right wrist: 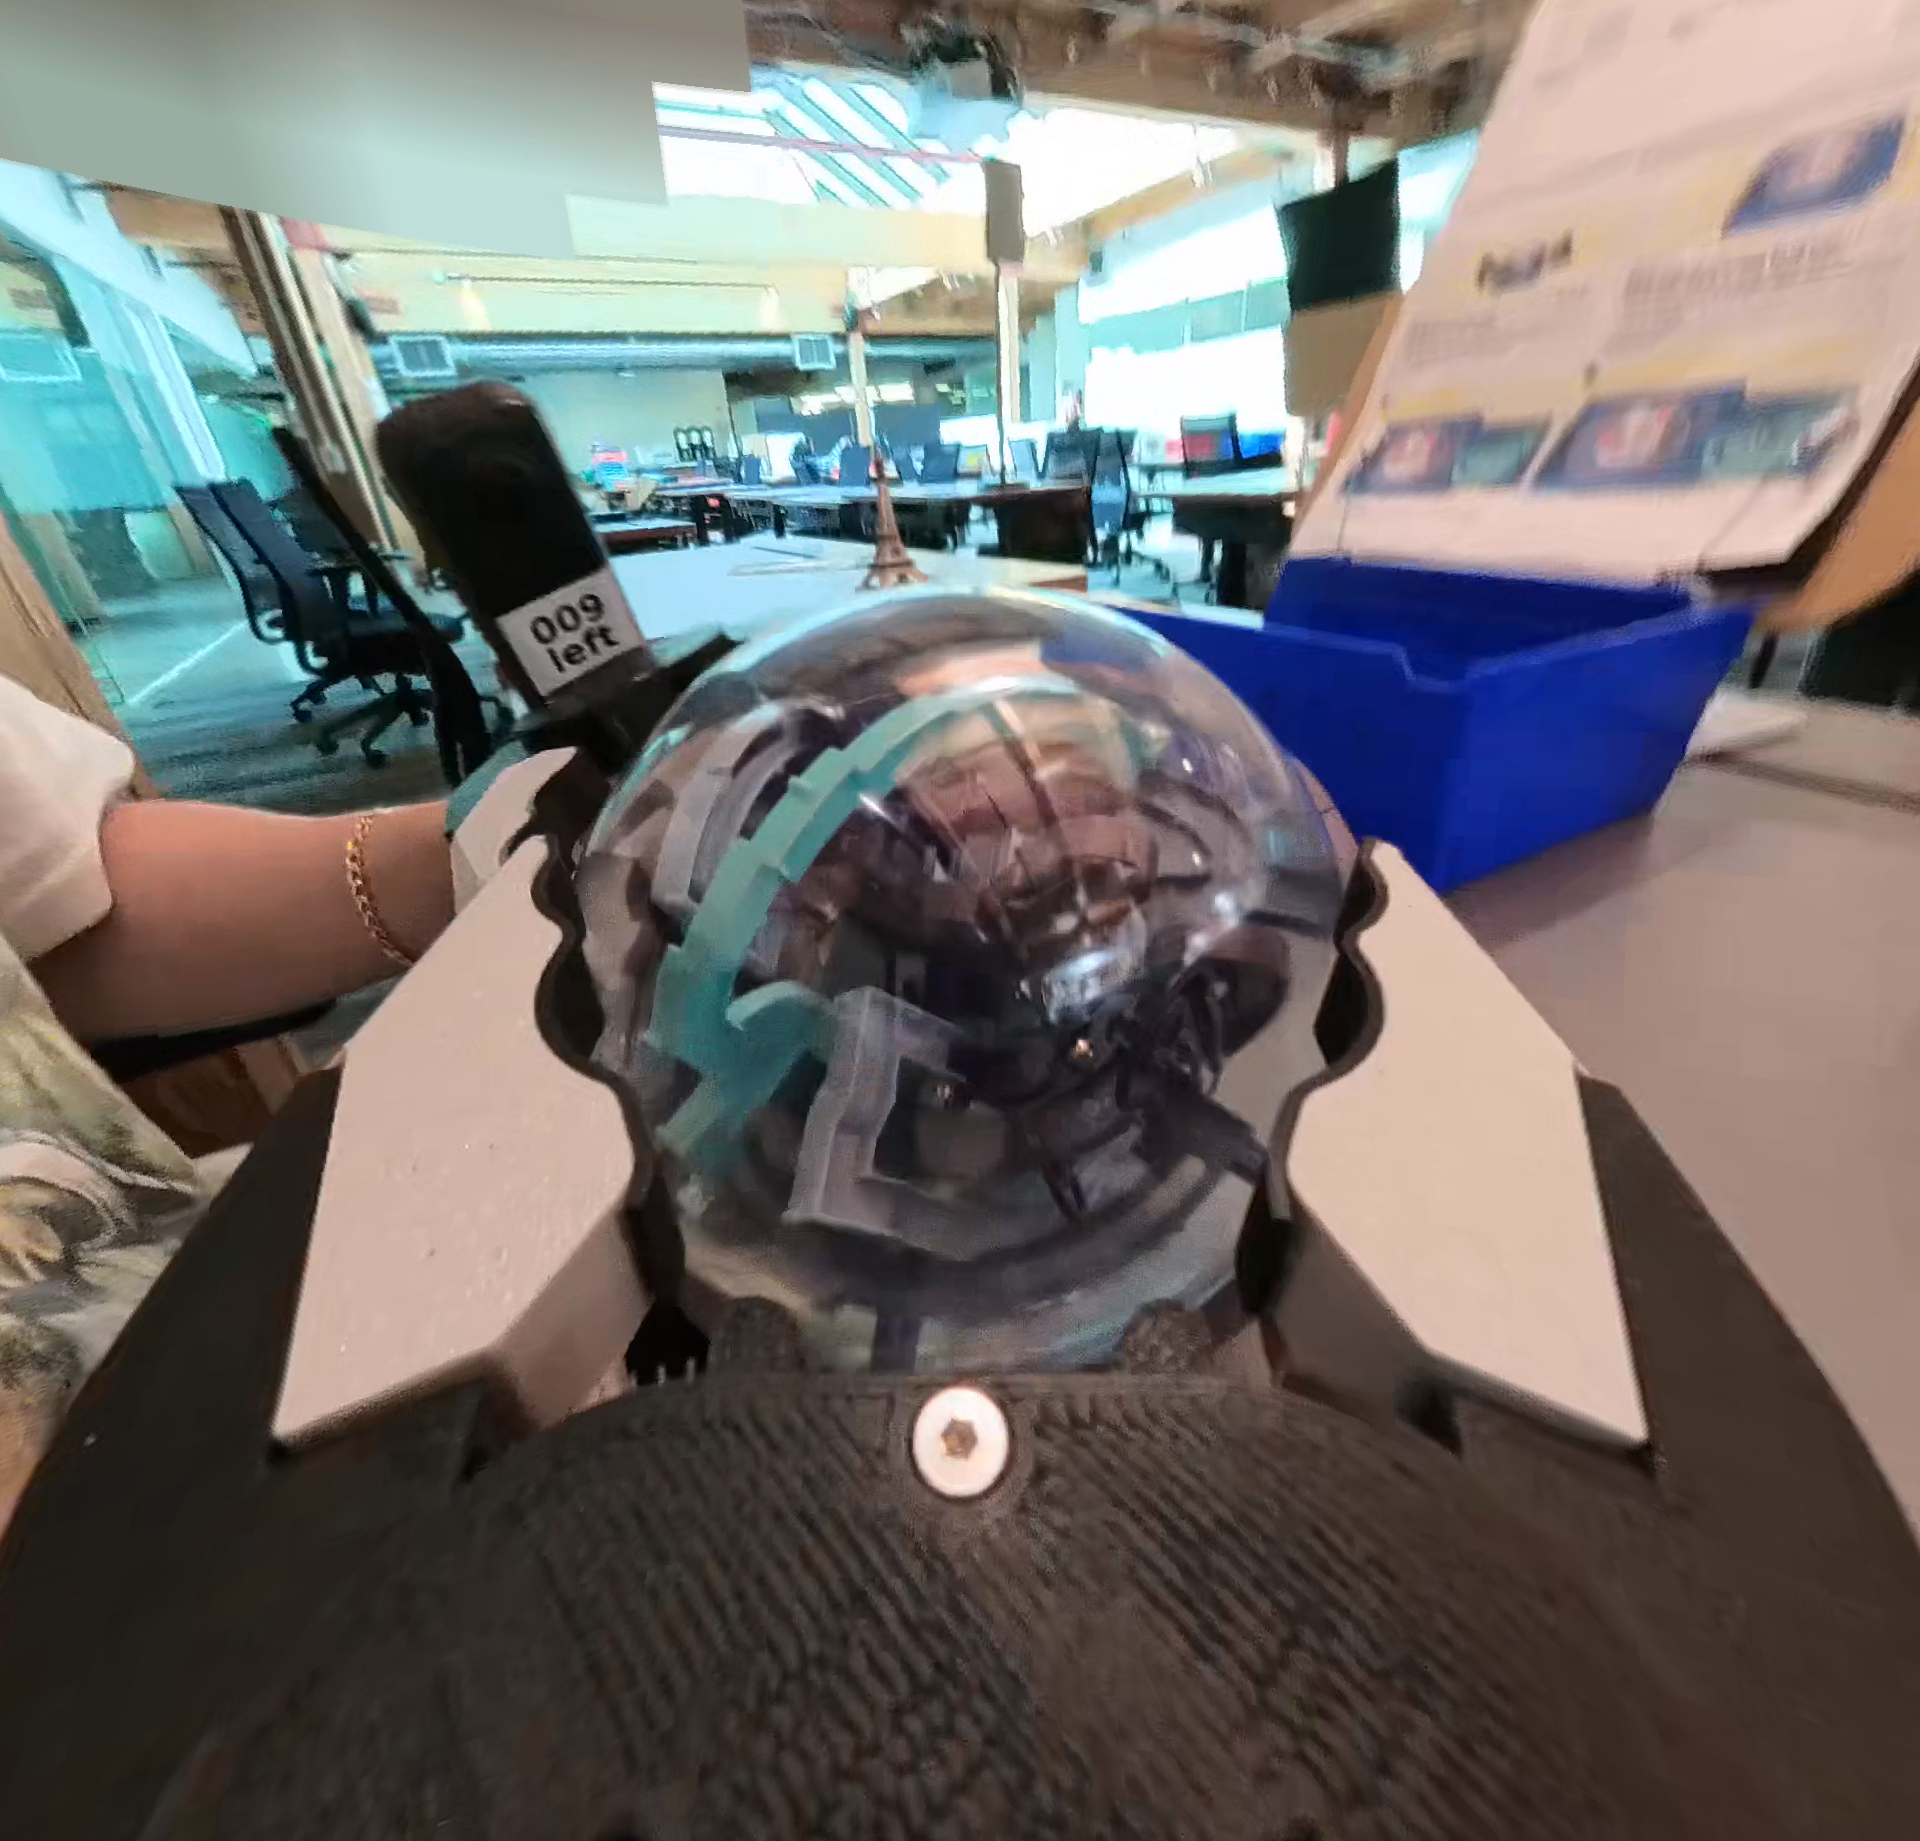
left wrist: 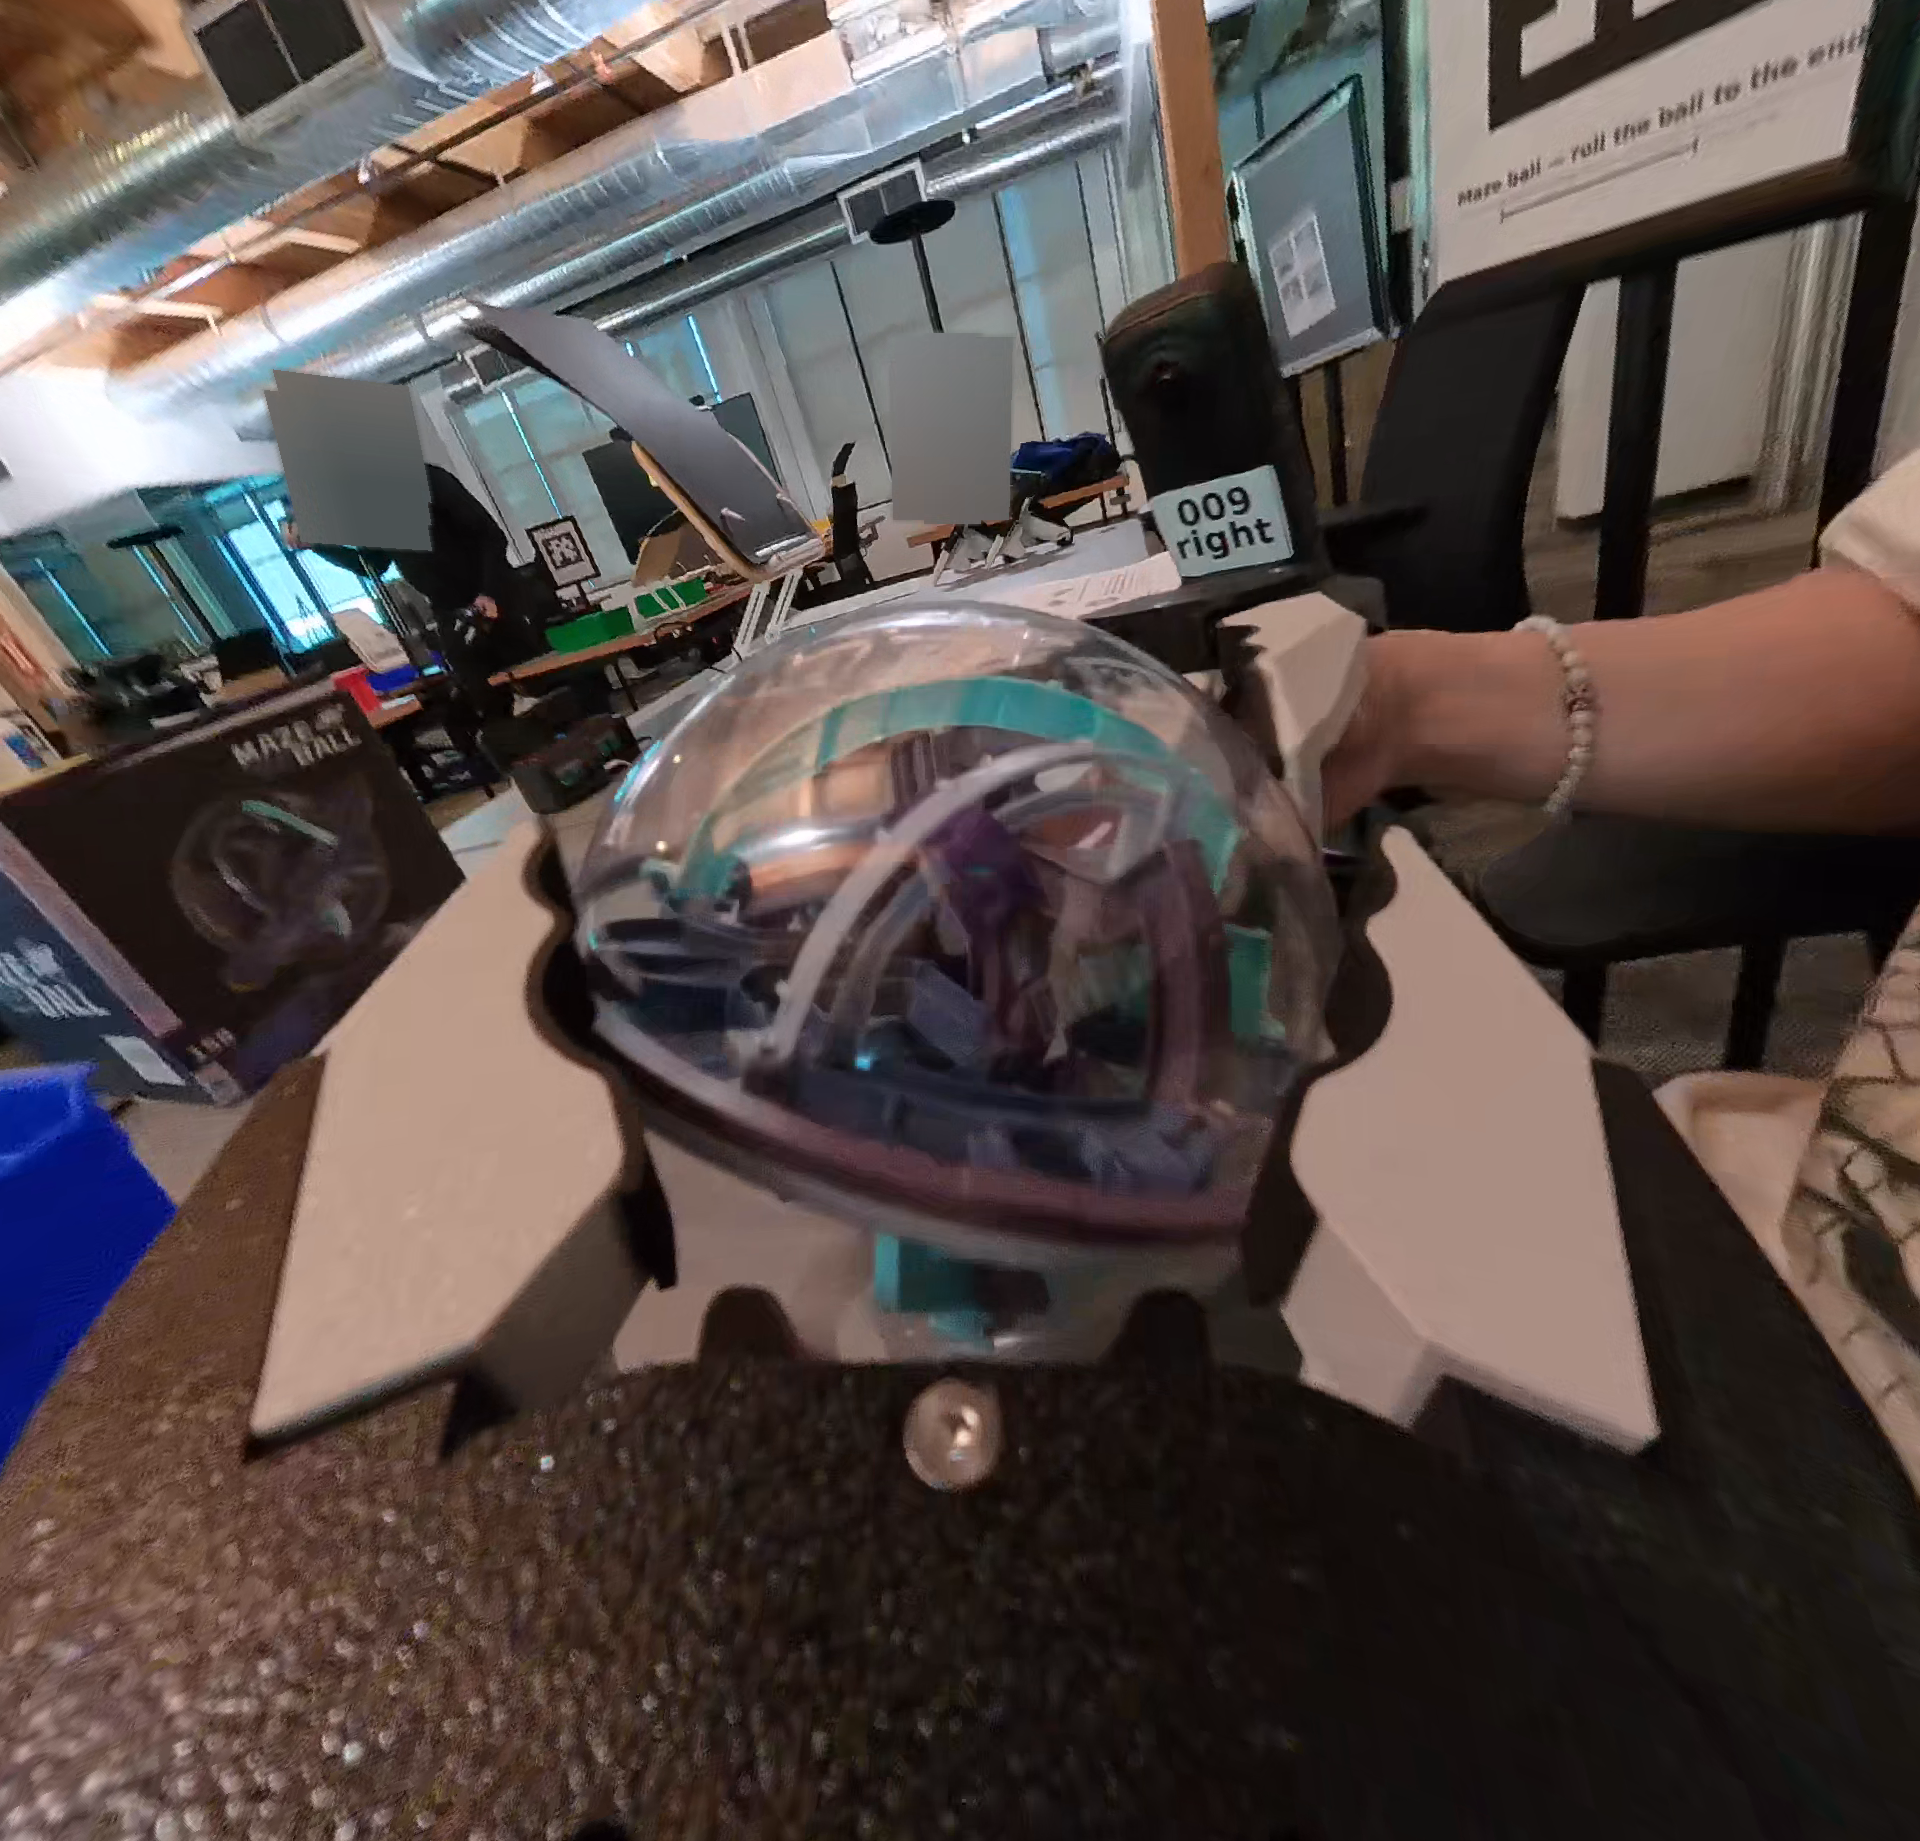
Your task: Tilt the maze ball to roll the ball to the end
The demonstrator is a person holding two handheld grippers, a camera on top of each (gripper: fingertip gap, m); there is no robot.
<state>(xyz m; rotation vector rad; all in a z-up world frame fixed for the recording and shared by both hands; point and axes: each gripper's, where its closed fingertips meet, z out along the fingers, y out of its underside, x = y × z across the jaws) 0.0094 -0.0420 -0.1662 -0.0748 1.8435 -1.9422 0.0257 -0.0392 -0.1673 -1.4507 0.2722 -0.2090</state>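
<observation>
The maze ball (left wrist: 914, 752) is a clear plastic sphere with teal, grey and purple tracks inside, held up in the air. My left gripper (left wrist: 961, 856) is shut on it, its grey fingers (left wrist: 436, 1116) pressing both sides. My right gripper (right wrist: 956, 877) is shut on the same maze ball (right wrist: 966, 1012) from the opposite side. In the left wrist view the right gripper (left wrist: 1294, 711) shows behind the sphere, held by a hand. In the right wrist view the left gripper (right wrist: 499, 835) shows at the sphere's far left. I cannot pick out the small ball inside the tracks.
The dark maze ball box (left wrist: 239, 887) stands at left beside a blue bin (left wrist: 62, 1220), which also shows on the grey table (right wrist: 1714, 1012) as a blue bin (right wrist: 1455, 711). A cardboard flap (right wrist: 1610, 285) leans over the bin. A black chair (left wrist: 1558, 544) stands behind.
</observation>
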